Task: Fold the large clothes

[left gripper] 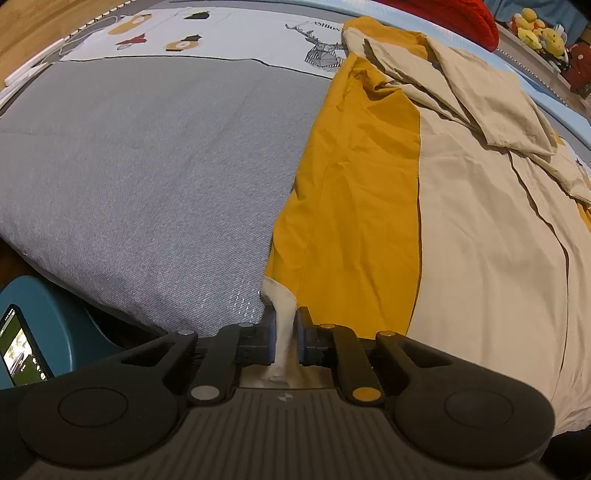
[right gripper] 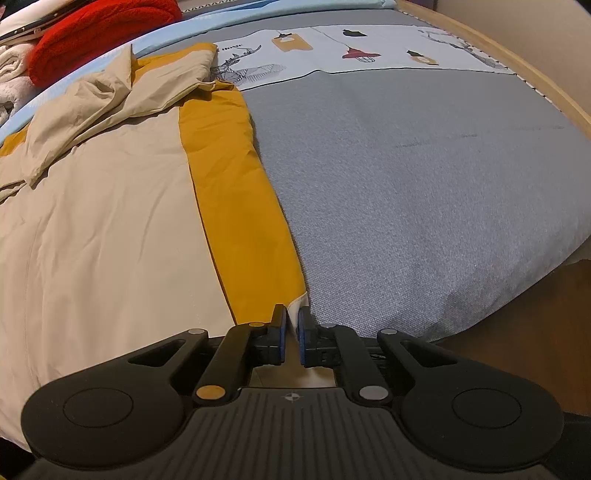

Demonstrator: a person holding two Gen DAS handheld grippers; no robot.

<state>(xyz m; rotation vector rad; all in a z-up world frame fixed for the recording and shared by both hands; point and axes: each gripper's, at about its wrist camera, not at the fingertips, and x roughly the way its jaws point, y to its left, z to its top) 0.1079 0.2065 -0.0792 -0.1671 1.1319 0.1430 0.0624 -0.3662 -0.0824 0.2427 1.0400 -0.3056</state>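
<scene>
In the left wrist view, a phone with a lit screen lies on a blue stool far to the left of the left hand-held gripper. Ahead of it and to its left spreads the grey bed cover. The jaws of this hand-held gripper stand narrow and pinch a cream hem corner of the garment. The garment, mustard yellow and beige, lies flat on the bed ahead and to the right, with a crumpled sleeve at its far end.

In the right wrist view, a red cushion lies far ahead on the left. The same garment stretches ahead and left of the right hand-held gripper, whose narrow jaws clamp the other cream corner. The grey bed cover fills the right side.
</scene>
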